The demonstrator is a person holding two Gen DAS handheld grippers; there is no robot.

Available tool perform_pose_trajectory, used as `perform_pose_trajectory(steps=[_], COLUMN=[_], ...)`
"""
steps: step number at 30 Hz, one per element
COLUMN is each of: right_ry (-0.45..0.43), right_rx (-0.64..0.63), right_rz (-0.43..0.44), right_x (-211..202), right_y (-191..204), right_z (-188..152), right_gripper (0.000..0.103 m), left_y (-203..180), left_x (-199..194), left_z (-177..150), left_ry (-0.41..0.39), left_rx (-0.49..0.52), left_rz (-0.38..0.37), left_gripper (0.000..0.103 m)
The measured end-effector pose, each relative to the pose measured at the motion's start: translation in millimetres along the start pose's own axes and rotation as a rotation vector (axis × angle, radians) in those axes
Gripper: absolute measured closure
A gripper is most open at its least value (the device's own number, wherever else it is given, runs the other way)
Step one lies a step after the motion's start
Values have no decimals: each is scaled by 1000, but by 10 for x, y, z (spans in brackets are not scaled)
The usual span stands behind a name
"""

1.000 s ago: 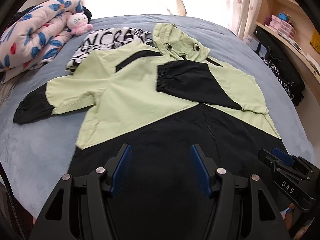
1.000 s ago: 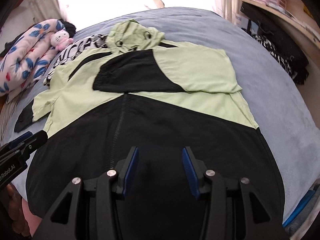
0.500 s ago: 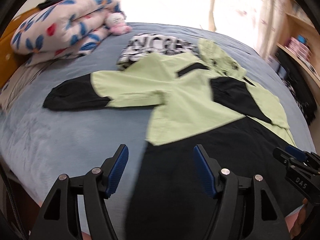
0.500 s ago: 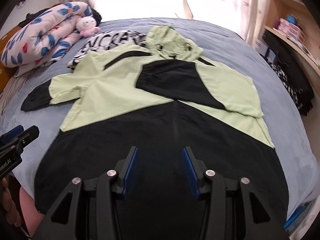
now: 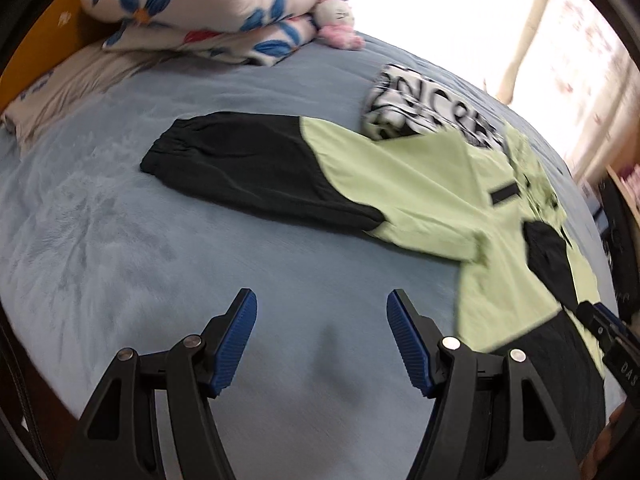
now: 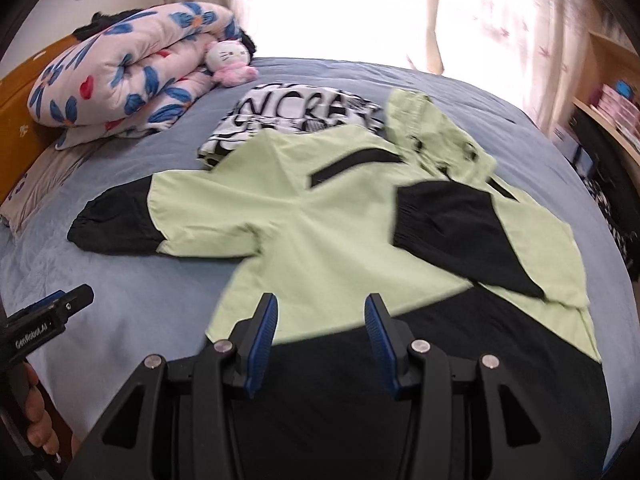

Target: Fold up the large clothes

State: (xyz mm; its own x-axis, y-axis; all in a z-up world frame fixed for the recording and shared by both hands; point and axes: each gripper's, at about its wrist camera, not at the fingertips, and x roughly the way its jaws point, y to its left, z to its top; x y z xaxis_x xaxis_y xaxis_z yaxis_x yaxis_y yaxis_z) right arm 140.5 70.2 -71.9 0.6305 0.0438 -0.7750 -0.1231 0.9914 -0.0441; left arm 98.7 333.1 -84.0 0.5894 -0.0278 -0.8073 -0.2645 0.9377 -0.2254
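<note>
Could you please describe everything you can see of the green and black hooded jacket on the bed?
The jacket lies flat, front up, on the blue-grey bedspread. It looks like thin woven cloth: pale green over chest, shoulders and hood, black over the lower body and cuffed sleeve ends. One sleeve is already folded across the chest; the other sleeve still stretches out sideways. A black strip marks the chest. Its shoulder overlaps a black-and-white printed cloth. Neither claw touches it.
</note>
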Motion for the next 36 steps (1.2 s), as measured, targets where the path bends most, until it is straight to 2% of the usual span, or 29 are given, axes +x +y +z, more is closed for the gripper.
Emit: perform_pose_trajectory(steps=[2, 7, 16, 21, 23, 25, 26, 27, 31, 32, 36], right_ry=[-19, -48, -15, 42, 62, 75, 81, 87, 99, 100, 85], right_rx=[-28, -86, -98, -68, -49, -30, -23, -16, 30, 45, 120], right_rz=[-1, 5, 16, 30, 38, 43, 45, 47, 54, 56, 55], right_x=[101, 331, 764, 964, 1015, 1042, 1051, 1058, 1028, 1005, 853], right_y=[178, 516, 682, 602, 545, 476, 446, 412, 224, 162, -182], right_z=[98, 308, 433, 367, 331, 296, 277, 260, 198, 187, 135], right_gripper=[58, 58, 58, 58, 58, 58, 58, 58, 58, 58, 58], left_y=[179, 626, 1139, 1265, 1274, 1219, 1176, 1133, 784, 697, -88], left_x=[137, 532, 1006, 1209, 1264, 1344, 1381, 1388, 1121, 1041, 557], left_z=[113, 373, 641, 823, 880, 946, 976, 996, 1083, 1102, 1184], left_ry=[6, 51, 43, 21, 10, 22, 32, 31, -60, -82, -211], left_rx=[-36, -151, -333, -403, -415, -385, -362, -348, -243, -222, -64], left_rz=[-1, -66, -216, -213, -178, -62, -14, 1, 98, 99, 60], left_gripper=[37, 37, 37, 37, 46, 88, 92, 97, 99, 99, 99])
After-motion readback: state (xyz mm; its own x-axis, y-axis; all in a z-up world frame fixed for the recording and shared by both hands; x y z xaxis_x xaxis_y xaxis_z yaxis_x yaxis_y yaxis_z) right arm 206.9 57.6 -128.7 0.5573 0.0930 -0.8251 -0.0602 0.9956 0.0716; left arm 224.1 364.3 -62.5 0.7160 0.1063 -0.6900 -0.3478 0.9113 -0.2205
